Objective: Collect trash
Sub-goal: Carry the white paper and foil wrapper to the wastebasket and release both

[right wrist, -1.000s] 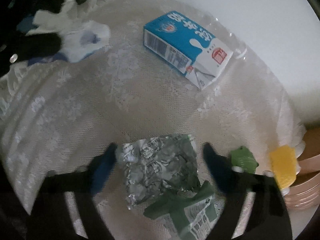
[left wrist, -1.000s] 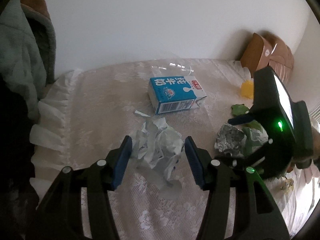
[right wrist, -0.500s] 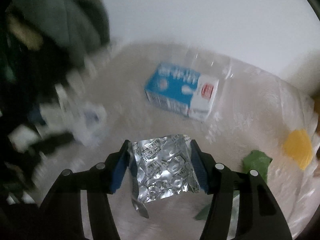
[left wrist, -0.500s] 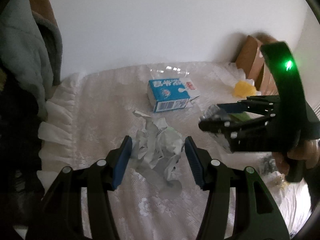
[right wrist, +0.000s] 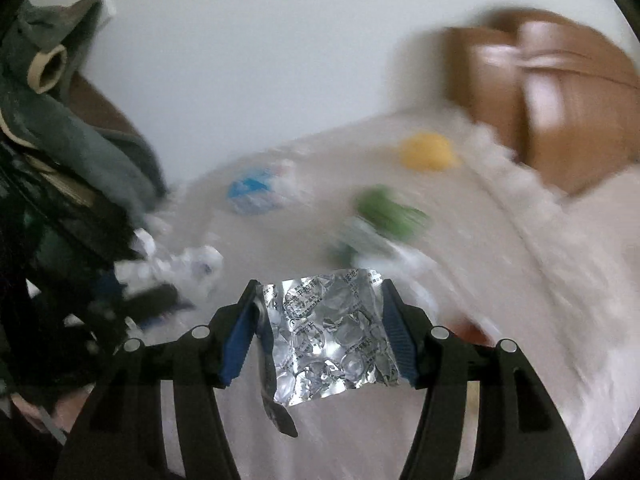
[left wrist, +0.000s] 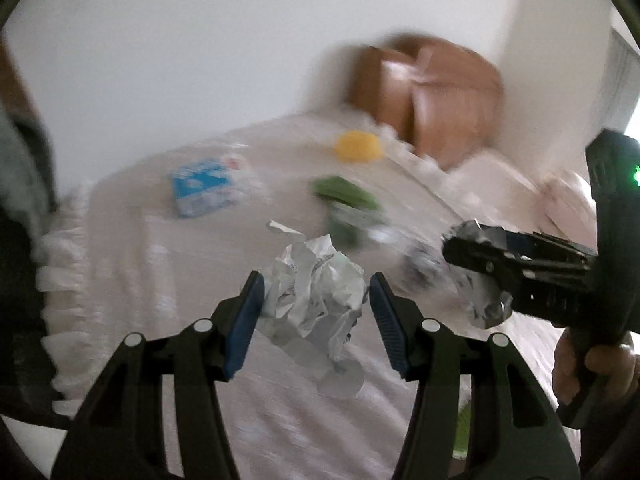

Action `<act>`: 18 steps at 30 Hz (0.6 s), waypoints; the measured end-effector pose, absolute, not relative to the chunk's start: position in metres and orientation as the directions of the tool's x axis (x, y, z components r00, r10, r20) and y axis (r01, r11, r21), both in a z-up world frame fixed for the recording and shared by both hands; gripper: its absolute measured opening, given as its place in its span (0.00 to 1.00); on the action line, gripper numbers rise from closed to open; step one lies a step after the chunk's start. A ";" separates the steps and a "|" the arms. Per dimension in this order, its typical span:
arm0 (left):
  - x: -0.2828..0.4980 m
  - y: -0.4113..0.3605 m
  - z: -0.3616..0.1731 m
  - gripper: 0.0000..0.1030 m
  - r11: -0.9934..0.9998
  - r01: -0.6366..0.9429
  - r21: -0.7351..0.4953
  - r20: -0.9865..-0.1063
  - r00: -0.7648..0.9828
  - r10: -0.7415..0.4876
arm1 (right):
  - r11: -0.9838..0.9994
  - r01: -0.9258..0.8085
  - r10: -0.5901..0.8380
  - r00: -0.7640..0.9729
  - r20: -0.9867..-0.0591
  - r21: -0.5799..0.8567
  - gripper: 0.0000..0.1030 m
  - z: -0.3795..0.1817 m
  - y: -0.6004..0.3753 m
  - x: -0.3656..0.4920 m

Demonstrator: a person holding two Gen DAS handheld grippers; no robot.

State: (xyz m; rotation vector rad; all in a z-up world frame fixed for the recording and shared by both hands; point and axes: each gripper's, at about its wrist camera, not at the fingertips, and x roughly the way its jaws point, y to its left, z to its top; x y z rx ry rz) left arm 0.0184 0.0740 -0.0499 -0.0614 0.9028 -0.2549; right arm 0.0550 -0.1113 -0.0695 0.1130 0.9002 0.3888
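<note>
A crumpled white paper wad sits pinched between the blue pads of my left gripper, lifted off the lace tablecloth. My right gripper is shut on a crushed silver foil blister pack, which hangs between its pads above the cloth. The left wrist view shows the right gripper from the side at the right edge, held by a hand. In the right wrist view the left gripper is a dark blur at the left with its paper wad.
A blue milk carton lies on the cloth, with a green wrapper and a yellow lump farther right. A brown cardboard box stands behind the table's right end. Grey-green clothes hang at the left.
The right gripper closed on the foil pack, rolled and rose off the cloth with it. The left gripper, still holding the paper wad, lifted and swung right. Both views are now motion-blurred.
</note>
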 end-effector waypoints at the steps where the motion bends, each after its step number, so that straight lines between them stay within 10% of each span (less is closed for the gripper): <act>1: 0.014 0.064 -0.052 0.52 0.961 0.219 -0.167 -0.772 0.577 -0.266 | 0.932 -0.256 0.359 0.562 -0.745 0.256 0.58 -0.071 -0.122 0.045; 18: -0.041 -0.146 -0.048 0.52 0.721 0.670 -0.179 -0.772 0.359 -0.525 | 0.921 0.313 -0.018 0.632 -0.774 0.234 0.60 -0.089 -0.319 -0.144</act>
